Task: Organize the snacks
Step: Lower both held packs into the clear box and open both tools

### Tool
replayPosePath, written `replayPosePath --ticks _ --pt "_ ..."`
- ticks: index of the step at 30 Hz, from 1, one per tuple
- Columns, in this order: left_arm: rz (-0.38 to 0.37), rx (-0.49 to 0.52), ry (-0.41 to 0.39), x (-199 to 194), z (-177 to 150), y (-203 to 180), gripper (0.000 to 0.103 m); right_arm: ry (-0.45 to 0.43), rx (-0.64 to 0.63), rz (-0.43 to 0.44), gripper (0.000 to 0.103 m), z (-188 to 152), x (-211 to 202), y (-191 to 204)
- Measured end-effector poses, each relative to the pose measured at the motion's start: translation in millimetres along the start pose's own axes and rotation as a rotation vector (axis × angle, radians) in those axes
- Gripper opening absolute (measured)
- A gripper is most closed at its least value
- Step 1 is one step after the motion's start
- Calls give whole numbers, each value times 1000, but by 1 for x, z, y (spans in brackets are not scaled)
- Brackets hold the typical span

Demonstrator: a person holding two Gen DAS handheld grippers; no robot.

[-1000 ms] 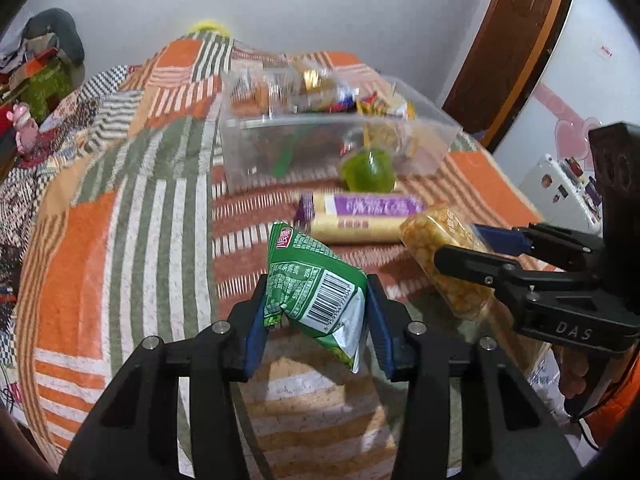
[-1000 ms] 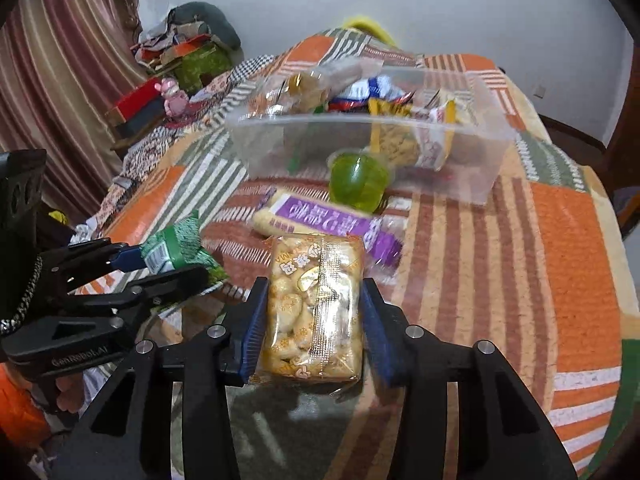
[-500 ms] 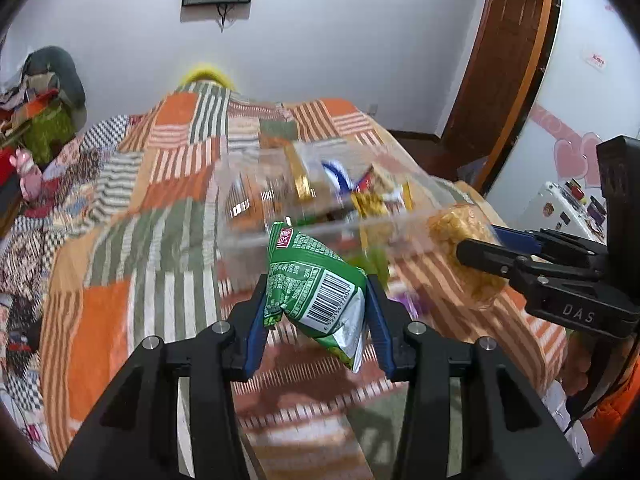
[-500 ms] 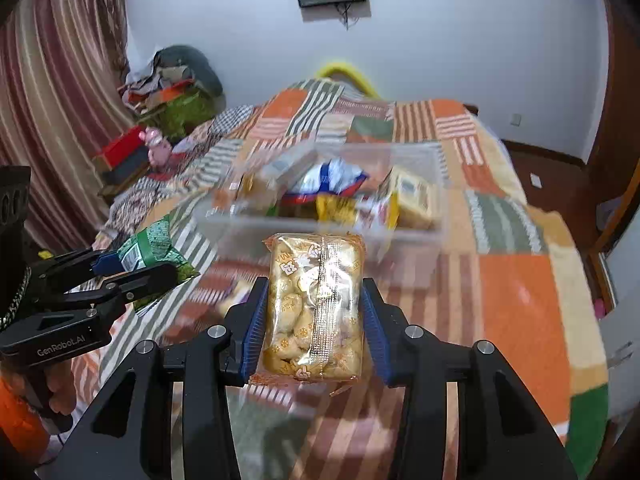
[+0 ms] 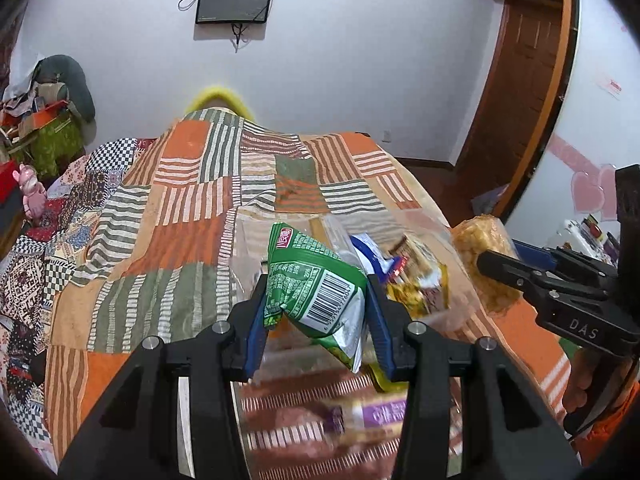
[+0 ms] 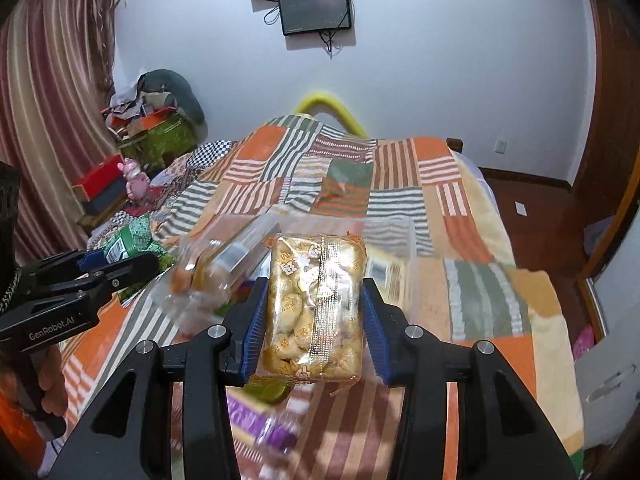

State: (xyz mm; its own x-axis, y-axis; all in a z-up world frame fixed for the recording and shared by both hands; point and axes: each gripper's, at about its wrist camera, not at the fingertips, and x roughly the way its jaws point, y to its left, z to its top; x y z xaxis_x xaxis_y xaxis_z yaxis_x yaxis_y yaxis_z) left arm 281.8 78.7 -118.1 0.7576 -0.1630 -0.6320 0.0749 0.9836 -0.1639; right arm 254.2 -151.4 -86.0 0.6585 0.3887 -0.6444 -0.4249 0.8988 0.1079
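The left gripper (image 5: 316,312) jaws squeeze a green bag (image 5: 316,284). The right gripper (image 6: 314,312) jaws squeeze a cookie pack (image 6: 316,308). Both snacks are up in the air over the clear box (image 5: 444,312) on the bed (image 5: 168,248). A purple pack (image 5: 380,414) lies near the bed's front edge.

The left gripper (image 5: 316,312) pinches a green snack bag (image 5: 316,288) above the clear plastic bin (image 5: 452,304) of blurred packets on the patchwork quilt (image 5: 192,240). To its right, the right gripper (image 5: 516,268) clamps a golden cookie pack (image 5: 486,264). A purple-labelled packet (image 5: 376,414) lies below.
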Motion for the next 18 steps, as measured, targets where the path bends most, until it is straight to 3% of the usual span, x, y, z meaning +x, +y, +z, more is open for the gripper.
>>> replayPosePath --ticks 18 --pt "100 -55 37 77 27 26 45 60 2 -20 41 16 66 -15"
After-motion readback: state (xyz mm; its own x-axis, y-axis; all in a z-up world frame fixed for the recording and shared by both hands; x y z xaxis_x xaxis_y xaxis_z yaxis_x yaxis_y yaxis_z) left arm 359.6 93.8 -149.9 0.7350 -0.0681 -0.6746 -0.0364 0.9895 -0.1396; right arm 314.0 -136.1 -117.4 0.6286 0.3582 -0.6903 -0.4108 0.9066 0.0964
